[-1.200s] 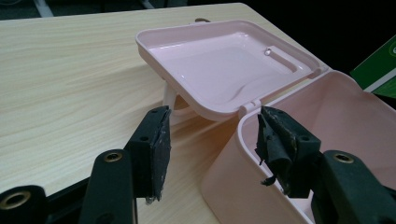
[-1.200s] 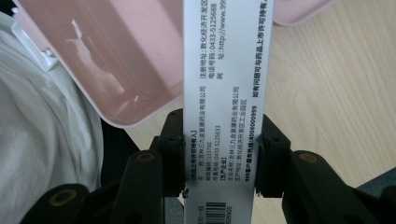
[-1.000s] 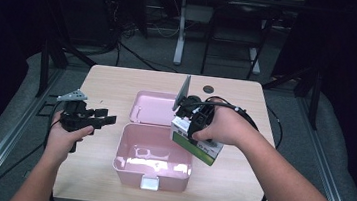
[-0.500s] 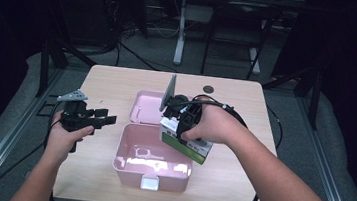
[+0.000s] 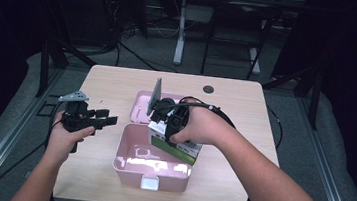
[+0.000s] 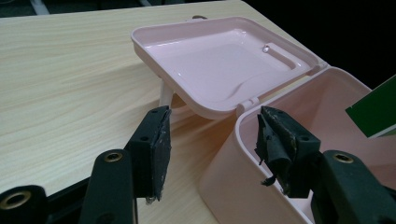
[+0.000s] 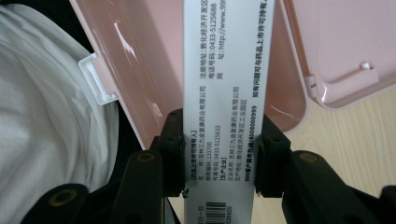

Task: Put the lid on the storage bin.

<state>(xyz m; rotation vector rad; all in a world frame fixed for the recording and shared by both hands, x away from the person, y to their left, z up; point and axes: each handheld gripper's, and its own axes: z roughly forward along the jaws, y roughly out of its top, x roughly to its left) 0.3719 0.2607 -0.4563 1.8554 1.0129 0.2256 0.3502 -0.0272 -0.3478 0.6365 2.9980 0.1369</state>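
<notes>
- My right jaws (image 7: 219, 154) are clamped on a green-and-white printed cardboard box (image 5: 174, 143) — pads press both long sides, seen in the right gripper view, white label face w/ black print toward the cam.
- Same box in the right gripper view (image 7: 222, 93): runs up from between my jaws, over the open pink tub.
- High view: my right hand (image 5: 203, 128) holds the box tilted over the right rim of the pale pink plastic storage box (image 5: 130, 158), lower green edge at or just inside the rim — can't tell if it touches.
- Pink box sits near the front middle of the light wooden surface (image 5: 113, 83); white clasp on its front wall (image 5: 149, 183).
- Its hinged pink lid (image 5: 140, 109) is thrown open behind it, lying back, inside face up; in the left gripper view the lid (image 6: 219, 60) is propped a bit off the surface.
- My left jaws (image 6: 212, 149) stand wide, nothing between the pads; they look at the left rear corner of the tub near the hinge.
- High view: left hand (image 5: 64, 136) holds that gripper off the tub's left side, apart from it, jaws toward the tub.
- Small dark round hole (image 5: 208, 89) in the surface at the far side, well apart from the pink box.
</notes>
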